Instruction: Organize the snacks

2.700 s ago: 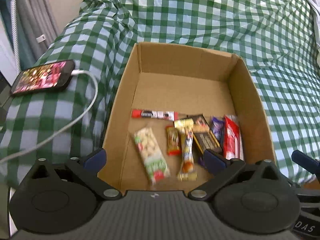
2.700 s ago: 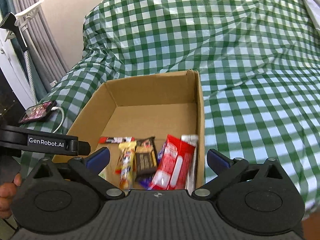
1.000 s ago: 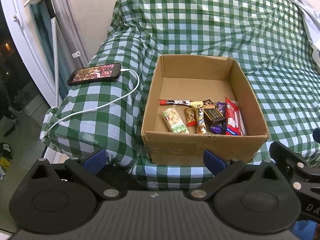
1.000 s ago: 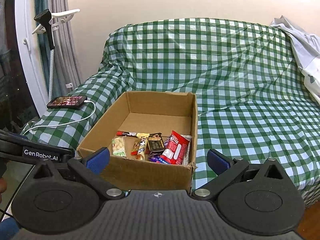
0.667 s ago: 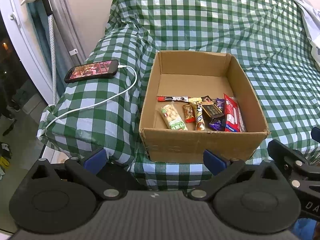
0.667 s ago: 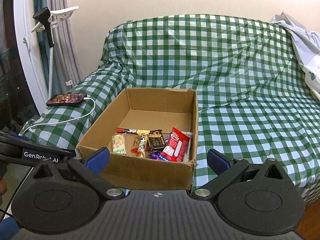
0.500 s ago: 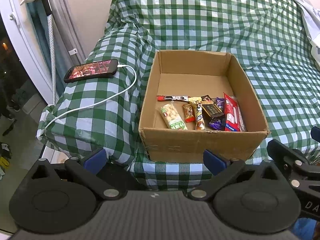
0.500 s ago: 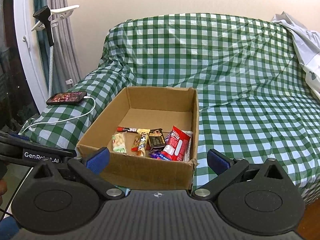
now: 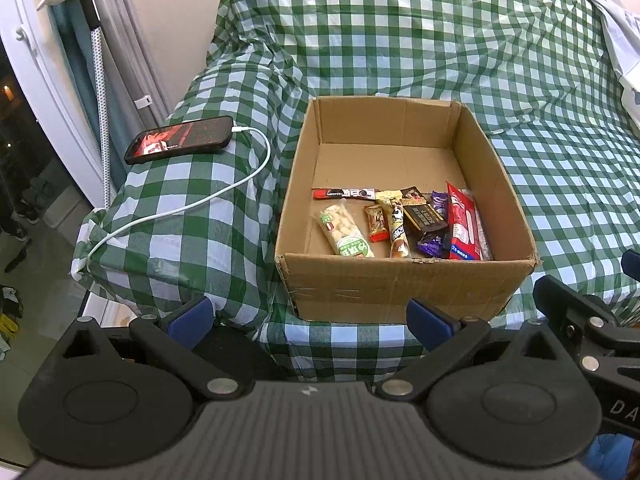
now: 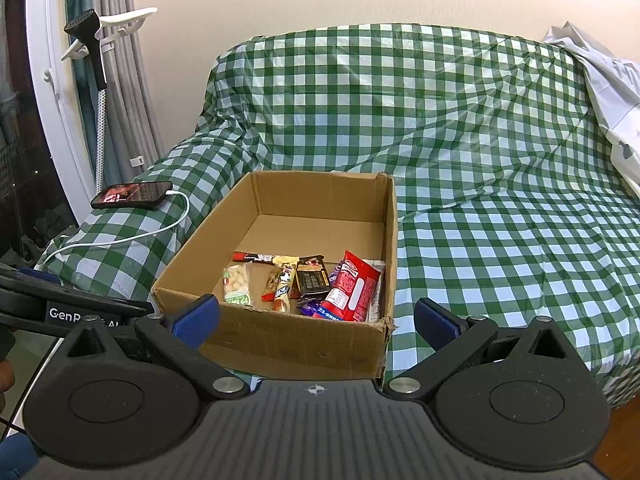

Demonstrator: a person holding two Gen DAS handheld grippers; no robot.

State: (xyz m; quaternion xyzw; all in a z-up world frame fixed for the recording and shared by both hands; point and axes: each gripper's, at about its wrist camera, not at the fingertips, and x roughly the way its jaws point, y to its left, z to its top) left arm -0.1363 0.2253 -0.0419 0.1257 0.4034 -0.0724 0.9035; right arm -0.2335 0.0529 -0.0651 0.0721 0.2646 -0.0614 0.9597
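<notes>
short of the cardboard box (image 9: 404, 288), both tools have backed away.

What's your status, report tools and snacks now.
Left tool open, empty. Right tool open, empty. Snacks lie in cardboard box. Nothing in the way.

A cardboard box (image 9: 404, 288) sits on a covered sofa (image 9: 560, 184), near its front edge and beside the left armrest. Inside the box, a row of snack packets (image 9: 400, 224) lies side by side against the near wall, and one more bar (image 9: 344, 193) lies crosswise just behind them; the back half of the box floor is bare. On the armrest, left of the box, rests a phone (image 9: 180, 140), with a cable (image 9: 208, 200) running from it toward the front.
</notes>
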